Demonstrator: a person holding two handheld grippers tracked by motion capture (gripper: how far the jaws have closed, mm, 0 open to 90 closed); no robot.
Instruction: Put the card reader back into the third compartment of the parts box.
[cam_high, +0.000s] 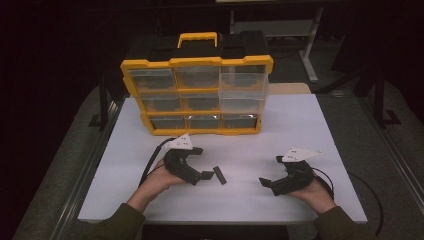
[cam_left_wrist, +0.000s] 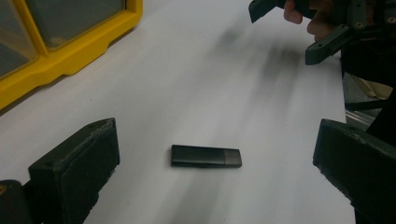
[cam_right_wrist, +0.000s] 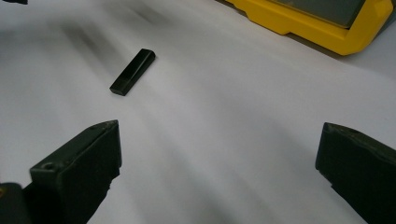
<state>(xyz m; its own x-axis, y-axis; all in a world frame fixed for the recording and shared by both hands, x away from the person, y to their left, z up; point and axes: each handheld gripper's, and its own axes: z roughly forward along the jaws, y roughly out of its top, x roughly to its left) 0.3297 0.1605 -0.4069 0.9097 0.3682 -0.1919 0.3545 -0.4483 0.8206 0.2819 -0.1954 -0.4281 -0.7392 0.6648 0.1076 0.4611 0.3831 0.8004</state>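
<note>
A small flat black stick (cam_high: 219, 175) lies on the white table (cam_high: 250, 200) between my two grippers. My left gripper (cam_high: 206, 162) stands open just to its left, jaws wide and nothing held. In the left gripper view the stick (cam_left_wrist: 206, 156) lies flat just ahead, between the spread jaws of that gripper (cam_left_wrist: 215, 135). My right gripper (cam_high: 270, 170) is open too, to the right of the stick and apart from it. In the right gripper view the stick (cam_right_wrist: 132, 71) lies farther off at the upper left, beyond that gripper (cam_right_wrist: 219, 135).
A yellow organizer (cam_high: 196, 62) with clear drawers stands upright at the back of the table, black handle on top. Its top right drawer (cam_high: 243, 85) is pulled out. The organizer's yellow frame (cam_left_wrist: 70, 56) (cam_right_wrist: 317, 23) edges both gripper views. Table edges lie near both hands.
</note>
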